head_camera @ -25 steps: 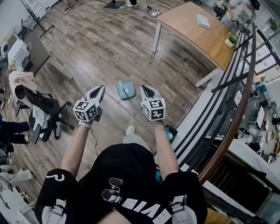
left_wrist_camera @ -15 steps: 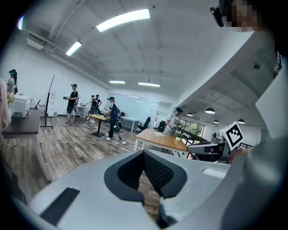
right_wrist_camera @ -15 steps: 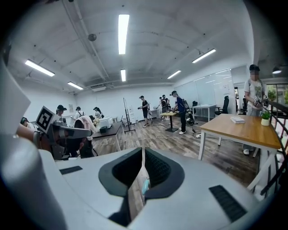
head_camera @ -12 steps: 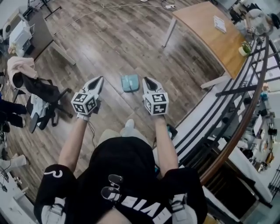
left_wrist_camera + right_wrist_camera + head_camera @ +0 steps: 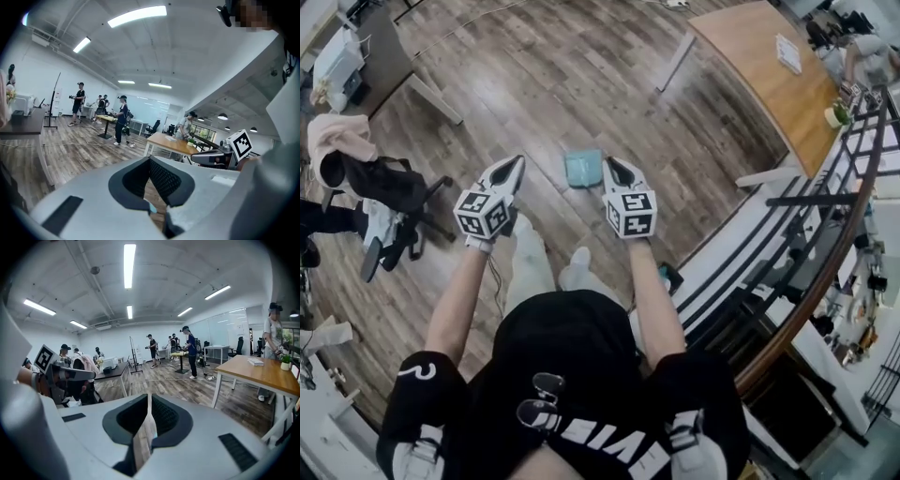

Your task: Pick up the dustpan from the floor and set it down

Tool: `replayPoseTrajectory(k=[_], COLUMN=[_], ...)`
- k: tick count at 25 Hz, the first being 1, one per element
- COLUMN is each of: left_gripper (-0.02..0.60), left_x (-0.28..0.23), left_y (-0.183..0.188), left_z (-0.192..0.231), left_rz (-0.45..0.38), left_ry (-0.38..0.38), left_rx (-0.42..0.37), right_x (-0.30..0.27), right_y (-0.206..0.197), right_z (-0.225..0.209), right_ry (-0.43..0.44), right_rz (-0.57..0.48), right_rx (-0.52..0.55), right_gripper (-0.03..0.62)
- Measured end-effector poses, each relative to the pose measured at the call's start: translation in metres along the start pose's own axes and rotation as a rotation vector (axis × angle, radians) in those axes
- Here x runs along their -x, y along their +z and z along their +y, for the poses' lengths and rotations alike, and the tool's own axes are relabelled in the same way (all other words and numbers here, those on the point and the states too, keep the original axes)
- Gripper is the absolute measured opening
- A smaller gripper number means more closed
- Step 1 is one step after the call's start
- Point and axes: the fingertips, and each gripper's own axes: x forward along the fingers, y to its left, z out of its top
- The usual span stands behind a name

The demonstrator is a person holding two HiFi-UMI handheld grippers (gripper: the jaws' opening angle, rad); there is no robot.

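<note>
A small teal dustpan lies flat on the wooden floor ahead of my feet. In the head view it sits between the two gripper tips, lower than both. My left gripper is to its left and my right gripper is at its right edge; neither touches it. Both point forward and slightly down. In the left gripper view the left gripper has its jaws together with nothing in them. In the right gripper view the right gripper also has its jaws together and holds nothing.
A wooden table stands ahead on the right, and a black stair railing runs down the right side. An office chair draped with clothes is on the left, with a grey desk beyond. Several people stand across the room.
Both grippers have moved forward and down toward the dustpan, which now lies between their tips in the head view. My left leg has stepped forward. The jaws stayed together.
</note>
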Motion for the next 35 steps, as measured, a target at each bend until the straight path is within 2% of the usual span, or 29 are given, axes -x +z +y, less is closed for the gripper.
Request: replayPoseTrajectory(k=[1,4,9,14,18,24,31,35], left_gripper=[-0.002,-0.002,-0.002,-0.002,-0.002,-0.002,-0.002,-0.002], left_x=[-0.004,-0.019,-0.051,-0.092,-0.132,-0.177,-0.198,-0.2], left_y=[-0.003,-0.011,-0.022,-0.053,-0.078,-0.113,-0.146,-0.159], left_z=[0.005,0.025,0.063,0.087,0.108,0.138,0.173,0.189], left_rz=[0.01,0.032,0.081,0.166,0.225,0.295,0.362,0.393], left_ry=[-0.007,-0.03,-0.071,-0.138,-0.181,-0.217,-0.22,-0.22], left_rx=[0.0,0.003,0.003,0.008,0.017,0.026,0.038,0.041], right_x=[-0.009,-0.038,-0.093,-0.143,-0.185,-0.232,-0.262,-0.267], right_y=[-0.004,-0.016,-0.04,-0.102,-0.151,-0.228,-0.292,-0.309], right_z=[0.001,0.002,0.0,-0.012,-0.024,-0.048,-0.055,-0.056], right_ry=[0.0,-0.007,-0.044,-0.11,-0.129,-0.176,-0.203,-0.237], right_rz=[0.01,0.034,0.074,0.169,0.289,0.443,0.579,0.628], right_rx=[0.0,0.005,-0.01,-0.04,-0.037,-0.056,-0.107,-0.129], right_gripper=[0.004,0.097,0.14,0.209,0.255,0.273,0.273,0.225])
